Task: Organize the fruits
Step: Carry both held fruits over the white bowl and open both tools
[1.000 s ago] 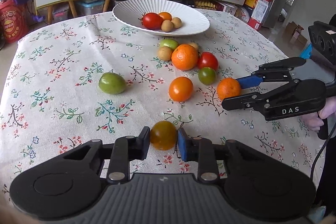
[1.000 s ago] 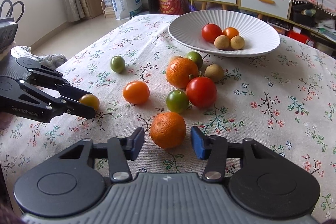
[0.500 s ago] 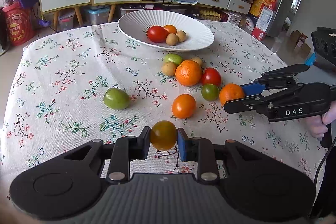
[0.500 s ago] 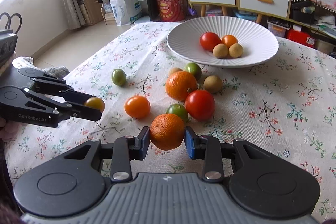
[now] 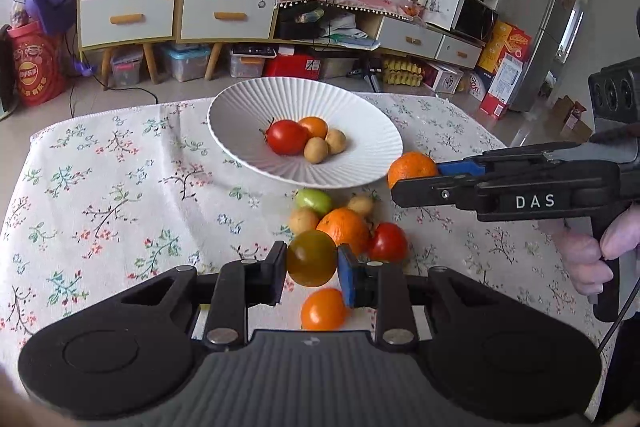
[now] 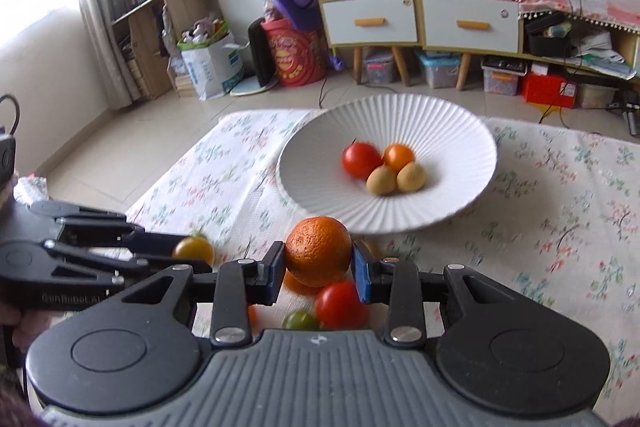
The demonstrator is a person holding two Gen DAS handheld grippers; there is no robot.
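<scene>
My left gripper (image 5: 312, 269) is shut on a small yellow-brown tomato (image 5: 311, 258), held above the table. My right gripper (image 6: 319, 267) is shut on an orange (image 6: 318, 250), lifted near the front rim of the white ribbed plate (image 6: 452, 143). The plate (image 5: 240, 115) holds a red tomato (image 5: 286, 137), a small orange fruit and two tan round fruits. In the left wrist view the right gripper (image 5: 404, 183) carries its orange (image 5: 412, 167) beside the plate's right rim. In the right wrist view the left gripper (image 6: 192, 251) shows at the left with its tomato (image 6: 193, 250).
A loose heap lies on the flowered tablecloth (image 5: 120, 179) below the plate: a large orange (image 5: 344, 229), red tomato (image 5: 387, 242), green fruit (image 5: 314, 201), tan fruits, and an orange tomato (image 5: 323, 309). A hand (image 5: 588, 259) grips the right tool. Cabinets stand beyond the table.
Both grippers have risen off the cloth with their fruit and moved toward the plate. The right gripper closed on its orange during the earlier frames.
</scene>
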